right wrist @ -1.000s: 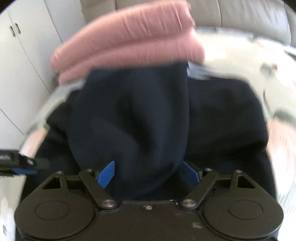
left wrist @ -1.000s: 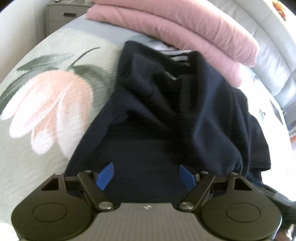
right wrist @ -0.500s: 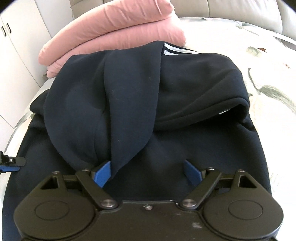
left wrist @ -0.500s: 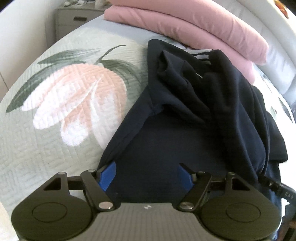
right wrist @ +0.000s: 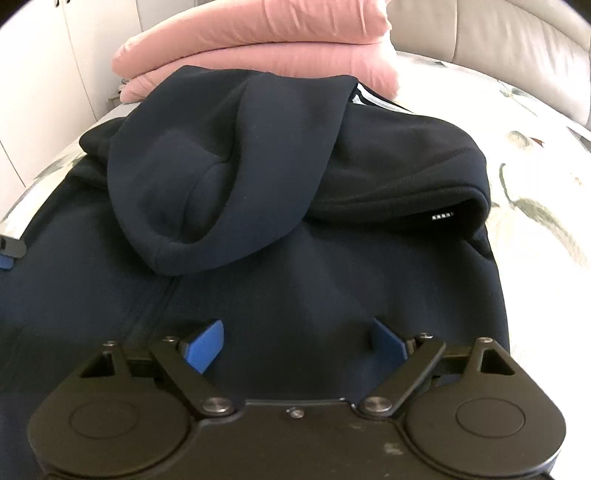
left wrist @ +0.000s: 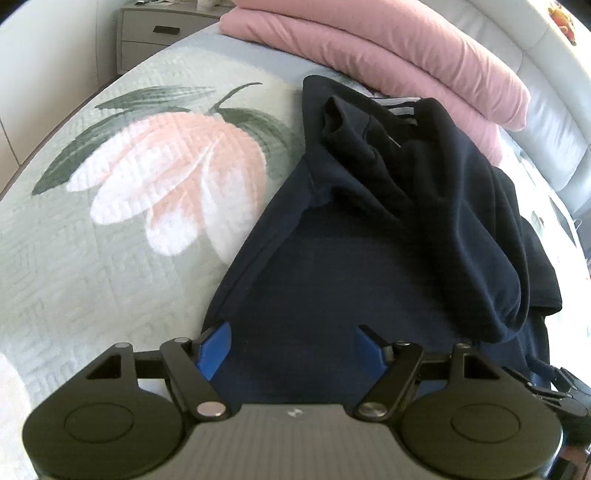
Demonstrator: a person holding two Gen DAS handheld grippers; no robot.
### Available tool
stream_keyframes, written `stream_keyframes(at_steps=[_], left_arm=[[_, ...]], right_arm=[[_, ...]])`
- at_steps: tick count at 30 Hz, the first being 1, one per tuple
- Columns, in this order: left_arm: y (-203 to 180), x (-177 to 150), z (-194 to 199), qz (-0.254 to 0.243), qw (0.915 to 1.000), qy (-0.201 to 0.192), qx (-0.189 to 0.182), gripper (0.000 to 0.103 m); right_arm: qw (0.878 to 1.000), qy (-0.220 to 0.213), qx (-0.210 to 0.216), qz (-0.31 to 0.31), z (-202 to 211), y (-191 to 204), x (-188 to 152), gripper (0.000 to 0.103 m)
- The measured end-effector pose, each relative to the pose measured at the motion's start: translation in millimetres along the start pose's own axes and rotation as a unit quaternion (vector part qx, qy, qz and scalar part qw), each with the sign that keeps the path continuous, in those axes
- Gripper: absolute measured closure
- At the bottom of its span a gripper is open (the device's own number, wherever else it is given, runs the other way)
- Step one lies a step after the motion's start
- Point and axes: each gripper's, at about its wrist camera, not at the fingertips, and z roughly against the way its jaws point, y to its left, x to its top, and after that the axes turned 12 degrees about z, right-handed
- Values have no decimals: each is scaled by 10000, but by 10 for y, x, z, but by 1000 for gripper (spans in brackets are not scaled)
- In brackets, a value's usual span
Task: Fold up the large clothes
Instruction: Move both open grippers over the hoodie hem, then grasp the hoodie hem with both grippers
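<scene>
- The right gripper (right wrist: 295, 343), with blue pads, has just been opening; its jaws stand wide above the dark navy fleece garment (right wrist: 295, 258), gripping nothing.
- Folded pink fabric (right wrist: 258, 40) lies behind the garment on the floral bed cover (right wrist: 535, 206).

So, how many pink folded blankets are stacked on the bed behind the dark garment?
2: the upper pink blanket lies on the lower pink blanket, both behind the dark garment. More may be hidden.

The navy garment (right wrist: 295, 295) is soft matt fleece-like cloth, the bedspread (left wrist: 92, 258) quilted and textured, the pink bedding (left wrist: 406, 48) smooth cloth (the headboard (right wrist: 498, 48) looks like padded leather).
</scene>
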Motion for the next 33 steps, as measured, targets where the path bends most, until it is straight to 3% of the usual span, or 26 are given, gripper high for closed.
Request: stream_keyframes(at_steps=[15,22,26,31,33], left_arm=[[237,-241,211,163,9993,142,-300,26],[274,-467,322,-207,9990,152,-369,25],[328,-594,384,-214,9975,222,-633,27],[440,-678,460,-107,9977,229,-634,44],[516,-683,493,10,9975,234,-667,45]], right_arm=[[9999,27,-1,121,130,-7,-202,0],[9998,-78,131,-104,250,-82,-324,0],[9970,-214,377,-646,369,-315,-447,1],[9889,-71,947,-1140,521,-672,-555,1],[9855,52,1132,-1263,575,-799,-591,3]])
